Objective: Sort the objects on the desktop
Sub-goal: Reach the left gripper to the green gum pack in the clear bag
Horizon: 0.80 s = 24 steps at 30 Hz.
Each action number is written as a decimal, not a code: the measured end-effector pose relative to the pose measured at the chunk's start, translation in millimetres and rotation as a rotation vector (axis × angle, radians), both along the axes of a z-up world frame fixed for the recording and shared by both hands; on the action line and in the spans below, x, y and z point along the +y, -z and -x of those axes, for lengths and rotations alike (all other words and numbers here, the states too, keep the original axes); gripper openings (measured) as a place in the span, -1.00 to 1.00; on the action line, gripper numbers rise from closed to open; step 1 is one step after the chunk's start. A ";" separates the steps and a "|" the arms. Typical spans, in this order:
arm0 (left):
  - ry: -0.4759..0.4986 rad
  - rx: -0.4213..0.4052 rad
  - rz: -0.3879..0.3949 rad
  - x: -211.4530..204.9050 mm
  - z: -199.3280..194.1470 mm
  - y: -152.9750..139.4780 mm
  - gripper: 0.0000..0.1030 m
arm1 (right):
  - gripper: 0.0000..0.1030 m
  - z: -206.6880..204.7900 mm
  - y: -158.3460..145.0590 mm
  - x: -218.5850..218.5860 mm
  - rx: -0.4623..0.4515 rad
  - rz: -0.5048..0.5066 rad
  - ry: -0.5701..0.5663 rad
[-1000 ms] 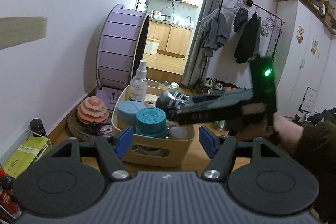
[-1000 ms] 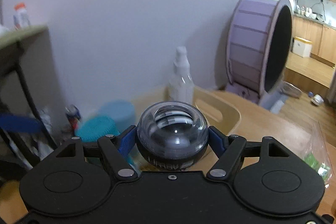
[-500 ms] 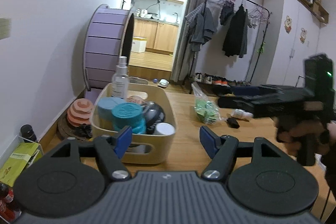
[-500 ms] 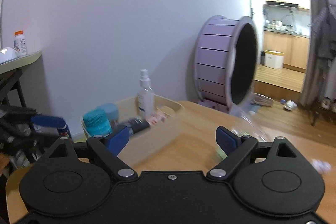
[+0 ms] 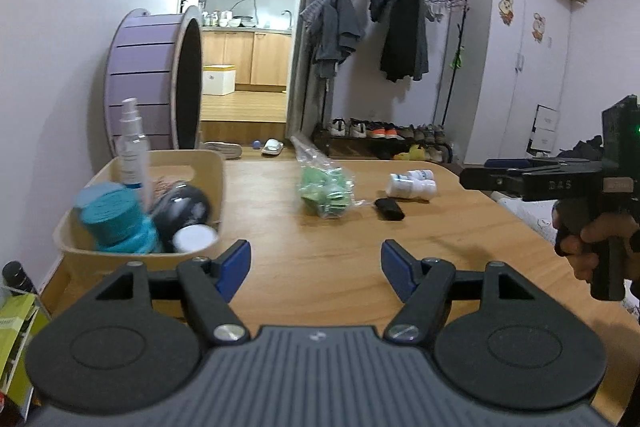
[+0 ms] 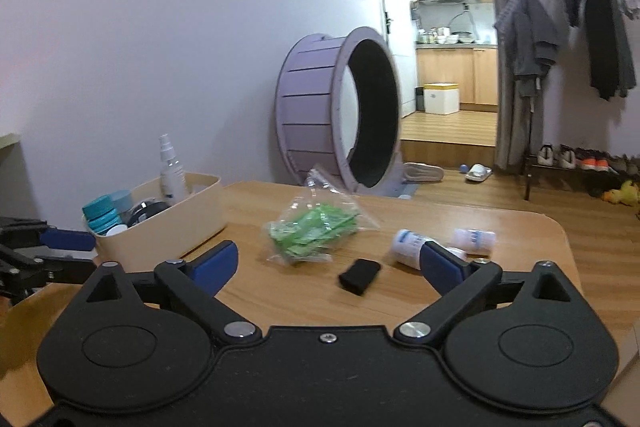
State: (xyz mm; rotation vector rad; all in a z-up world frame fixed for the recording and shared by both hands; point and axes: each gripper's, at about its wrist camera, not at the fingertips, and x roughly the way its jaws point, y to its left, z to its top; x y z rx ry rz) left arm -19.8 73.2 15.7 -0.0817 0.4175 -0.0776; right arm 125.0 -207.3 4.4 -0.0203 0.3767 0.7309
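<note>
1. Progress: looks partway done imo. The beige bin (image 5: 208,167) at the table's left end already holds teal-lidded jars (image 5: 114,215), a spray bottle (image 5: 132,143), a dark round ball thing (image 5: 182,207) and a white-capped item (image 5: 194,237).
2. Left to sort, out on the wooden table (image 5: 320,267): clear bag of green packets (image 6: 312,233), a small black block (image 6: 359,275) just beside it, and white bottles (image 6: 412,245) w/ blue labels lying on their sides nearby.
3. Left gripper (image 5: 316,263): jaws spread wide, nothing in them, hovering over the table next to the bin.
4. Right gripper (image 6: 328,263): also released and empty, aimed at the black block + bottles, so prob one of those goes next.
5. Writing: raised letters on the right gripper's side in the left view, looks like "DAS", not sure. Bottle labels too blurry to read.
</note>
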 end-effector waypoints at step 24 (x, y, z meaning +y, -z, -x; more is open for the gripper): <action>-0.037 0.207 -0.109 -37.5 -185.5 13.8 0.31 | 1.00 32.0 -26.8 -50.0 0.006 -0.221 -0.177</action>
